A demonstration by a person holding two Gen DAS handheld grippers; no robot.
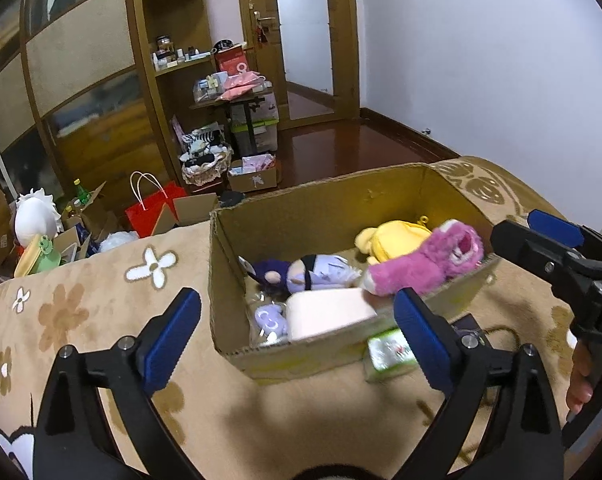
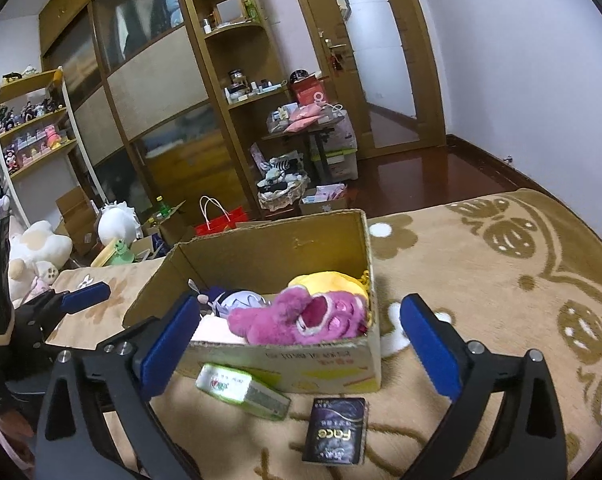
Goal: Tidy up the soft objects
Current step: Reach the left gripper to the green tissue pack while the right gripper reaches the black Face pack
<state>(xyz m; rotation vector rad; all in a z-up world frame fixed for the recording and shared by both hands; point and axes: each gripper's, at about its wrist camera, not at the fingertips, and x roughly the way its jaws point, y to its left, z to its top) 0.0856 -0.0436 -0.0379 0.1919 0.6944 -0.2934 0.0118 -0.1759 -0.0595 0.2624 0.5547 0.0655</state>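
Observation:
An open cardboard box [image 1: 301, 208] [image 2: 261, 252] stands on a beige flowered blanket [image 1: 81, 300]. Inside lie a pink plush bear [image 1: 425, 260] [image 2: 301, 316], a yellow plush [image 1: 393, 236] [image 2: 333, 280], a purple doll [image 1: 301, 272] [image 2: 241, 300], a small lilac toy [image 1: 269, 316] and a pale pink block [image 1: 329, 312]. My left gripper [image 1: 297, 340] is open and empty before the box's near left corner. My right gripper [image 2: 297, 344] is open and empty in front of the box; it also shows in the left wrist view [image 1: 541, 240] beside the bear.
A green tissue pack [image 2: 241, 392] [image 1: 389, 352] and a dark "Face" packet [image 2: 335, 432] lie on the blanket by the box. Beyond the bed edge are a red bag [image 1: 153, 208], boxes, plush toys [image 2: 37, 252], shelves and a wooden door [image 2: 365, 52].

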